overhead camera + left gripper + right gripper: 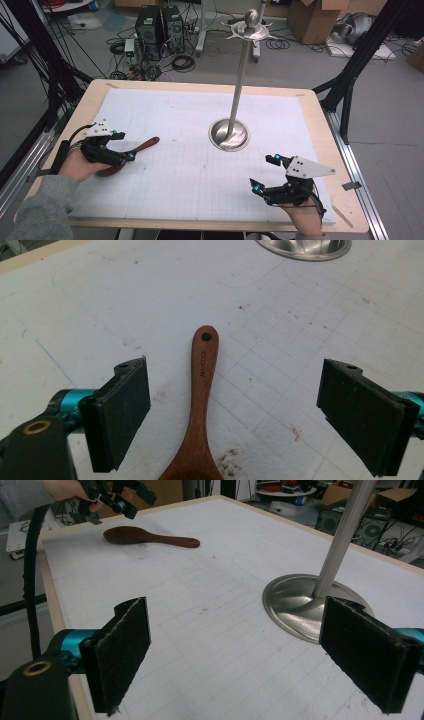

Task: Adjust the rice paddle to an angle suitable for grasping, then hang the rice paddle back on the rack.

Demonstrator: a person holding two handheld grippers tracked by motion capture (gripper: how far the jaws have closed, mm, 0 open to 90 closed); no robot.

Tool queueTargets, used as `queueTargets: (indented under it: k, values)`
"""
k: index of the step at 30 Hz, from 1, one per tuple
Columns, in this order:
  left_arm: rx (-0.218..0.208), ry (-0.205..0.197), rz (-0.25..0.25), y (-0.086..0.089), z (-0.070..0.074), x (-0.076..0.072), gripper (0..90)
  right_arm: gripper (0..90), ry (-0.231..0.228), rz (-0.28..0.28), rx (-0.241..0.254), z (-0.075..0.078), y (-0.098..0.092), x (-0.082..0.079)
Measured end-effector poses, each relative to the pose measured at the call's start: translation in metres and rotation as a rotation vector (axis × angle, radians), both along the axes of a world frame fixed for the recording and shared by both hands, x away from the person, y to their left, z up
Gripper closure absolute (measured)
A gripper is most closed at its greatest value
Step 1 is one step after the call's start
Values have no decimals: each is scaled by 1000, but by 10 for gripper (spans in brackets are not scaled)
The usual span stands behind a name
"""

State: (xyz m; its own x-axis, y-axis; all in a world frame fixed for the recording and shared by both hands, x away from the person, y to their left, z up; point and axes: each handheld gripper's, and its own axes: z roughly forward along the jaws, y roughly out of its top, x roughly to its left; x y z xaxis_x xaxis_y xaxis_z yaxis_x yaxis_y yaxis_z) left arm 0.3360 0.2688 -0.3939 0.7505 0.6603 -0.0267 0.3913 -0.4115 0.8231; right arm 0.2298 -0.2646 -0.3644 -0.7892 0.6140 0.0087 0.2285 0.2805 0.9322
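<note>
On the tabletop (200,165), wooden spoon (199,405) lies flat between spread left claw (232,415); right claw (250,655) spread, empty. Risk: thin handle skids sideways on closing.

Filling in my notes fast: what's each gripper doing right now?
Left gripper: open, holding nothing; the wooden spoon lies on the table between its jaws.
Right gripper: open, holding nothing.

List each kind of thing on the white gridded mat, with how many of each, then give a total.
Brown wooden spoon: 1
Silver metal stand with a round base and upright pole: 1
Total: 2
</note>
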Motion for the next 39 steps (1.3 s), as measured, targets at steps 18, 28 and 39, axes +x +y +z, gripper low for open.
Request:
queueTargets:
  k: [18, 28, 39]
  values:
    - [26, 93, 6, 11, -15, 17, 162, 117, -1, 10, 5, -1, 0, 6]
    - [80, 126, -2, 6, -28, 27, 229, 117, 11, 4, 3, -4, -3, 7]
    - [167, 143, -15, 0, -31, 33, 425, 117, 23, 9, 2, -6, -3, 9]
